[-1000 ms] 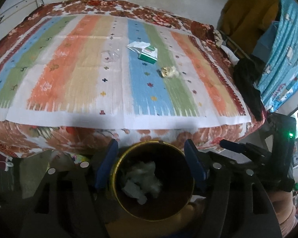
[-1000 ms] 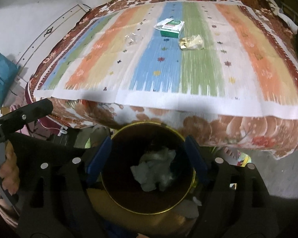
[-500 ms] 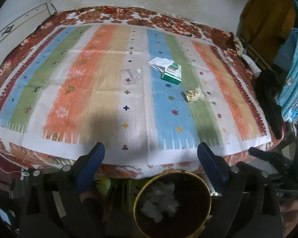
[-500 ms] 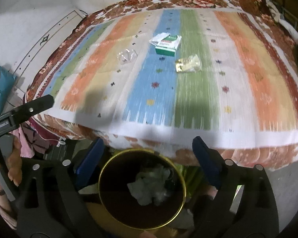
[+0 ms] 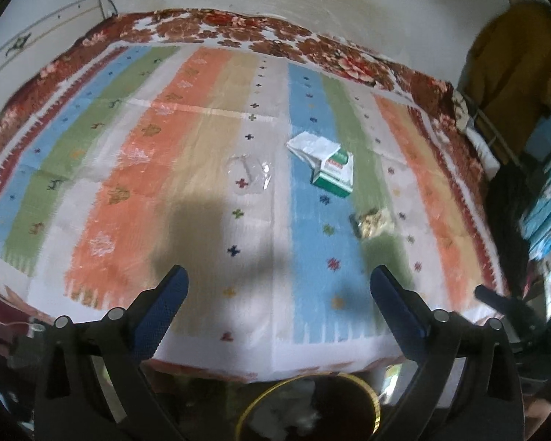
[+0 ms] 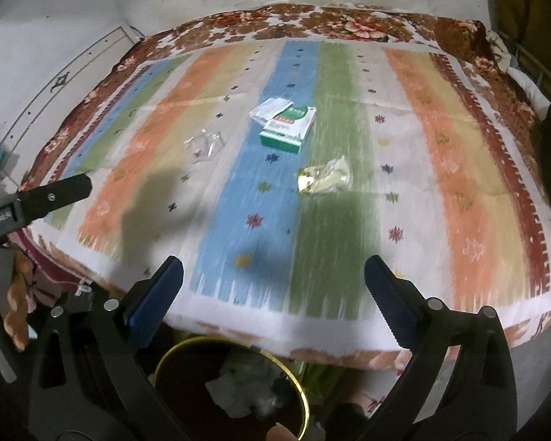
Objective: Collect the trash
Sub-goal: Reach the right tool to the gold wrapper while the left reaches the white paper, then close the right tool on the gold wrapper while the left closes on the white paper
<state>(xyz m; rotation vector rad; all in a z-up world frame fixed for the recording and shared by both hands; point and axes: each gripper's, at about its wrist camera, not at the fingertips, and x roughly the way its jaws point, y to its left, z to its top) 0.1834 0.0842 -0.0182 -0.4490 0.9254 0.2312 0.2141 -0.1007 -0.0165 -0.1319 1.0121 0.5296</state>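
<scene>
Both hand-held grippers, left (image 5: 277, 296) and right (image 6: 273, 286), hover wide and empty over the bed's (image 6: 440, 220) edge; box (image 6: 288, 128) ahead, bin (image 6: 187, 360) beneath.

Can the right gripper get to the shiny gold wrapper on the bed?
Probably yes. The right gripper is open and empty, and the crumpled gold foil wrapper lies alone on the striped bedspread, nothing between them.

We see the striped bedspread (image 5: 209, 169) lit fairly brightly and evenly, while the near foreground under its edge sinks into deep shade, leaving the bin (image 6: 235, 386) dim. Soft-edged dark shadows fall across the cloth's near half in both views. Both pictures are smeared by motion blur, and the fisheye bows the edges and blackens the corners.
</scene>
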